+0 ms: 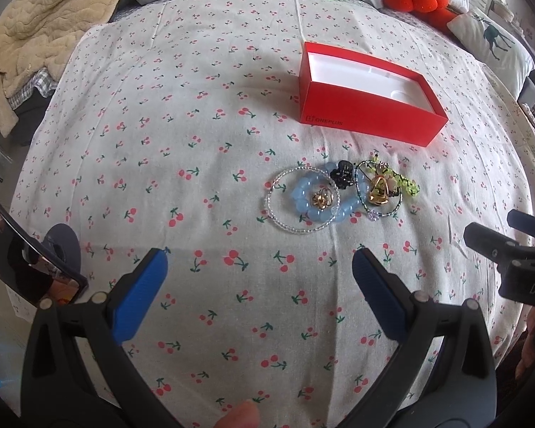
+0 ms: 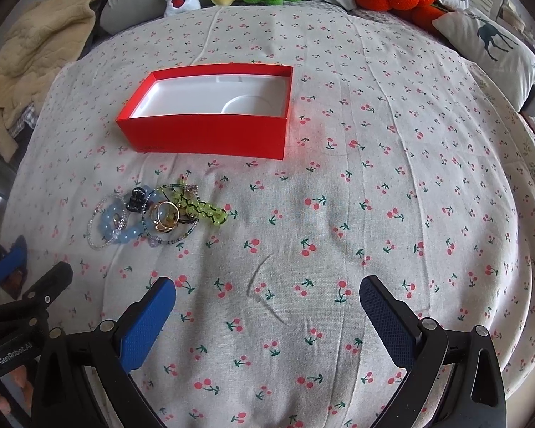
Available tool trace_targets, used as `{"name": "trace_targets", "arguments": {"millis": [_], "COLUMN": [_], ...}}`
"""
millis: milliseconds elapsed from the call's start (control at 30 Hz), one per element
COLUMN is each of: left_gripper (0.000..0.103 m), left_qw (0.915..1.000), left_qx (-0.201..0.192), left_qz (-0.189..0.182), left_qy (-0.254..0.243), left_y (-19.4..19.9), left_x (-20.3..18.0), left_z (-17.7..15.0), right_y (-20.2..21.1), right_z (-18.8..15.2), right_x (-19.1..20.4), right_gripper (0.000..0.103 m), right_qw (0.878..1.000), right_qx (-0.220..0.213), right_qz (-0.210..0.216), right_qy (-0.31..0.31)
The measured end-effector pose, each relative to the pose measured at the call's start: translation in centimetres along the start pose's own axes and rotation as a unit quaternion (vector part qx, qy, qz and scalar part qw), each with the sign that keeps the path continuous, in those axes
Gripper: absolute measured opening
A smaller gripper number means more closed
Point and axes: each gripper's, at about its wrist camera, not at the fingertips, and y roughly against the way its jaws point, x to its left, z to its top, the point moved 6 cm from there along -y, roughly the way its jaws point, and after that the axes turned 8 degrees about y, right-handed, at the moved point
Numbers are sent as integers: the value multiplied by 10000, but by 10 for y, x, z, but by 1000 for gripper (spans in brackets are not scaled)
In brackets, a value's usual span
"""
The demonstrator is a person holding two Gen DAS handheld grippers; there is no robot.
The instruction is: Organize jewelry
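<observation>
The jewelry [image 1: 342, 192] is lying in a little heap on the cloth [image 1: 196, 164], just in front of the red box [image 1: 371, 121]. Nothing is sitting in the box; its white inside is showing bare. In the heap, a clear bead ring [image 1: 285, 214], a blue bead band [image 1: 303, 196], a black clip [image 1: 343, 174], gold pieces [image 1: 378, 190] and a green bead string [image 1: 408, 182] are touching and lying over each other.

The left tongs [image 1: 260, 260] are hovering on the near side of the heap, jaws wide and holding nothing. The right tongs [image 2: 267, 289] are hovering near the box's right front corner, away from the heap, also wide and holding nothing.

The sorting looks like it is just starting. Next, one pair of tongs needs to go down to the heap, pinch a single piece at its edge, and carry it over the box wall. The pieces may be tangled, so lifting slowly is wise.
</observation>
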Motion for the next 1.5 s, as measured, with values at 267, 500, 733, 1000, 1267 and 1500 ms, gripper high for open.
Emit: {"name": "trace_targets", "arguments": {"millis": [267, 500, 733, 1000, 1267, 1500], "left_gripper": [102, 83, 34, 32, 15, 4], "left_qw": [9987, 9921, 9831, 9792, 9881, 9900], "left_qx": [288, 689, 1071, 1320, 1166, 1027], "left_qz": [-410, -1038, -1435, -1530, -977, -949], "left_qy": [-18, 127, 393, 199, -244, -175], "left_y": [-1, -17, -59, -75, -81, -80], "left_x": [14, 20, 24, 9, -1, -5], "left_z": [12, 35, 44, 46, 45, 48], "right_y": [12, -4, -42, -71, -88, -89], "right_z": [18, 40, 57, 69, 65, 59], "right_x": [9, 17, 18, 18, 19, 23], "right_gripper": [103, 90, 44, 43, 35, 9], "right_qw": [9983, 9889, 9796, 9776, 9786, 9757], "right_qx": [185, 523, 653, 915, 1157, 1228], "right_qz": [548, 1388, 1886, 1867, 1691, 1815], "right_qy": [22, -36, -241, -309, -162, -14]}}
